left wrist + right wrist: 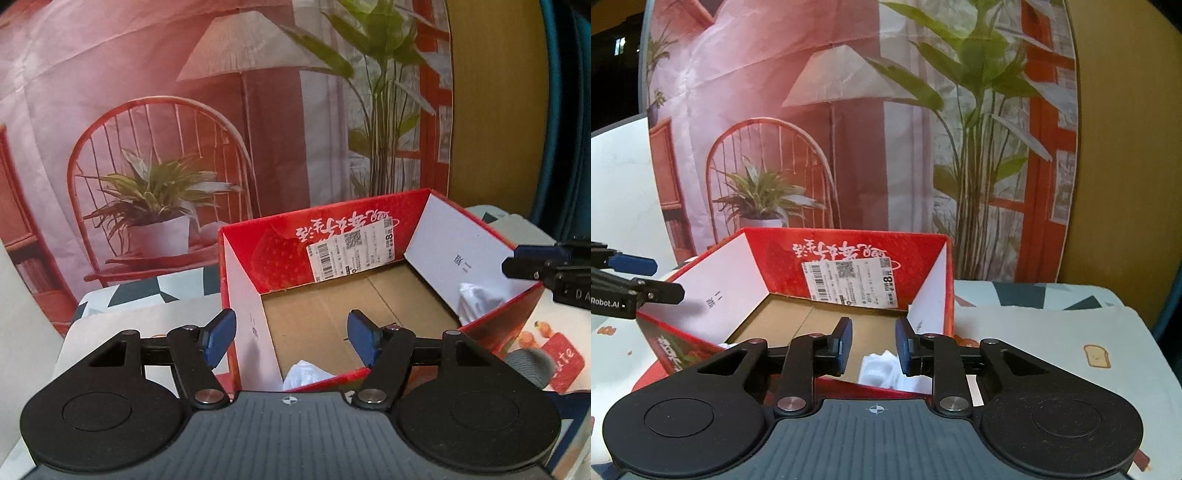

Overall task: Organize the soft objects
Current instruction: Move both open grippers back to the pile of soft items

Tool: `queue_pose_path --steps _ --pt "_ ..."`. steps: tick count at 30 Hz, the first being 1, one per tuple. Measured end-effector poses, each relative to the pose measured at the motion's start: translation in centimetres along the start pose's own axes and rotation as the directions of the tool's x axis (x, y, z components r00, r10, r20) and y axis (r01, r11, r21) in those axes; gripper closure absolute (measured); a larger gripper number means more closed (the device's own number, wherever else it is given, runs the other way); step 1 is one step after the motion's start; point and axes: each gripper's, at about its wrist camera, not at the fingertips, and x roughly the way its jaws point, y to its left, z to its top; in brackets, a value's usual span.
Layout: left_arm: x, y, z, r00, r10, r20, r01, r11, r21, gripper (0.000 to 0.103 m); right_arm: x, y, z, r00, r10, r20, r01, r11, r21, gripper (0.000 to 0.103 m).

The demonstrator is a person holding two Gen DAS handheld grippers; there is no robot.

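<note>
Two white soft bundles sit inside the red box (369, 236), and both claws hang just over its near rim. From the left wrist view, the left gripper (291, 338) has its blue pads spread wide with nothing between them but the cardboard floor. One white cloth (306, 373) lies directly below and slightly nearer than that gap, tucked against the near wall in the box's corner, clear of both pads. Over on the right side of that same view, the second white cloth (474, 299) is bunched against the far right wall, right under the tips of the other claw poking in from the edge.

Switch to the right wrist view: the right gripper (873, 345) shows its jaws partly apart, a narrow gap, pads not pressing on anything. The white cloth (882, 371) lies just below and in front of that gap on the box floor, close to the near wall, loose. A sliver of white shows at the left behind the finger linkage, too little to tell more.

A shipping label (851, 282) is stuck on the box's far inner wall. The box stands on a patterned tablecloth (1052, 332), with a printed backdrop (849, 129) of a chair, lamp and plants standing behind it.
</note>
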Motion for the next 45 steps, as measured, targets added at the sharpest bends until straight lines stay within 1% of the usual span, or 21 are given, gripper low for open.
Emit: queue_pose_path --steps 7,13,16,19,23,26,28,29,30,33,38,41,45 --pt "-3.2 0.0 -2.0 1.000 -0.023 0.021 0.025 0.997 -0.068 0.034 -3.0 1.0 -0.7 0.999 0.030 0.027 -0.031 0.998 0.056 0.078" --pt "-5.7 -0.1 -4.9 0.998 -0.063 0.017 0.065 0.988 -0.142 0.034 -5.7 1.8 -2.2 0.998 0.043 0.044 -0.047 0.994 0.096 0.077" --pt "-6.8 -0.1 -6.6 0.998 -0.064 0.015 0.065 0.982 -0.178 0.034 -6.9 2.0 -3.3 0.999 0.032 0.042 -0.037 0.993 0.109 0.077" --pt "-8.1 -0.1 -8.2 0.998 -0.067 0.014 0.068 0.976 -0.208 0.034 -8.6 1.7 -4.6 0.998 0.024 0.057 -0.033 0.987 0.156 0.077" --pt "-10.0 -0.5 -10.0 0.998 -0.053 0.018 0.056 0.976 -0.212 0.034 -11.4 1.9 -6.6 0.995 -0.029 0.099 0.011 0.984 0.179 0.076" --pt "-11.4 -0.9 -11.1 0.997 -0.070 0.019 0.072 0.974 -0.215 0.034 -13.6 2.2 -8.3 0.990 -0.058 0.132 0.031 0.981 0.193 0.075" --pt "-12.3 -1.1 -12.1 0.996 -0.092 0.019 0.094 0.970 -0.226 0.032 -14.8 2.3 -9.5 0.988 -0.064 0.139 0.036 0.980 0.195 0.074" --pt "-12.6 -1.2 -12.6 0.995 -0.099 0.008 0.098 0.968 -0.230 0.028 -15.4 2.3 -10.1 0.988 -0.069 0.139 0.041 0.979 0.198 0.073" --pt "-12.7 -1.2 -13.2 0.994 -0.106 -0.008 0.101 0.968 -0.228 0.027 -15.8 2.3 -10.6 0.988 -0.073 0.136 0.044 0.978 0.203 0.072" --pt "-12.9 -1.0 -14.4 0.991 -0.123 -0.045 0.110 0.968 -0.225 0.027 -16.6 2.0 -12.0 0.992 -0.072 0.108 0.047 0.975 0.219 0.069" --pt "-12.7 0.0 -15.8 0.986 -0.149 -0.075 0.121 0.948 -0.293 0.027 -16.3 2.3 -13.5 0.997 -0.071 0.039 0.061 0.973 0.222 0.068" --pt "-12.3 0.4 -15.9 0.986 -0.146 -0.081 0.112 0.939 -0.326 0.027 -16.1 3.0 -13.7 0.997 -0.062 0.035 0.053 0.977 0.206 0.068" --pt "-12.3 0.5 -16.1 0.988 -0.135 -0.069 0.103 0.934 -0.343 0.027 -16.0 3.5 -13.5 0.997 -0.057 0.042 0.049 0.982 0.181 0.068"
